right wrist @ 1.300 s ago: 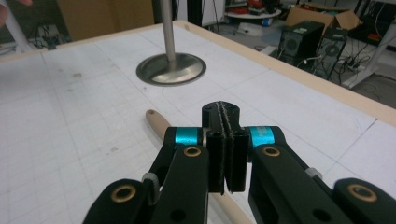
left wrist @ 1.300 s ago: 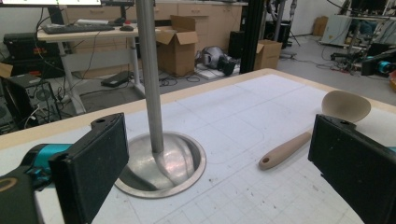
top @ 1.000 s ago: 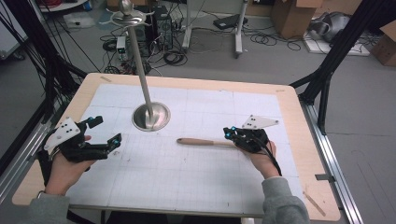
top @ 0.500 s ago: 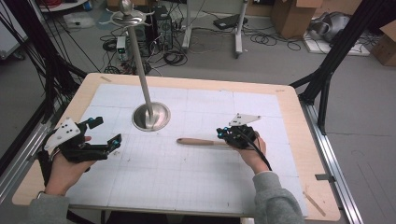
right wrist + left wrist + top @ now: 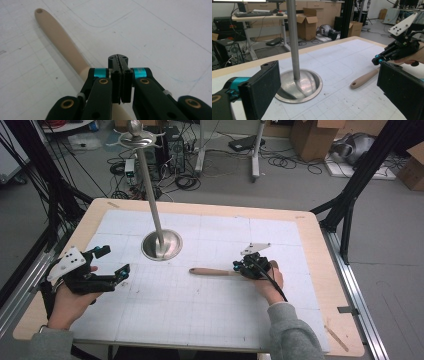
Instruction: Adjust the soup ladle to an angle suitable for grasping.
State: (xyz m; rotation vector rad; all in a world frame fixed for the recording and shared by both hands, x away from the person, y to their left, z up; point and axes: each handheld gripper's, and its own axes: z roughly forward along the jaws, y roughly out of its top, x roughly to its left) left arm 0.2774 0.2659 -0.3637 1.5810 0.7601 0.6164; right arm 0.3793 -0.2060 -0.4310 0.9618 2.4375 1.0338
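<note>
A wooden handle (image 5: 212, 271) lies flat on the white gridded mat, its holed tip pointing left toward the metal stand. My right gripper (image 5: 239, 266) sits low over the handle's right end. In the right gripper view the right gripper (image 5: 120, 61) has its pads pressed together with nothing between them, and the handle (image 5: 60, 40) runs underneath. My left gripper (image 5: 114, 261) rests at the mat's left side, open and empty. In the left gripper view the left gripper (image 5: 329, 82) frames the handle (image 5: 364, 79) and the right gripper (image 5: 378, 60) farther off.
A metal stand with a round dished base (image 5: 161, 245) and a tall pole (image 5: 149, 185) rises at the mat's back left. The wooden table rim (image 5: 320, 250) borders the mat. Black frame posts, cables and boxes lie beyond the table.
My right gripper has come left and down onto the handle's right end, still shut. The left gripper and the handle have stayed where they were.
</note>
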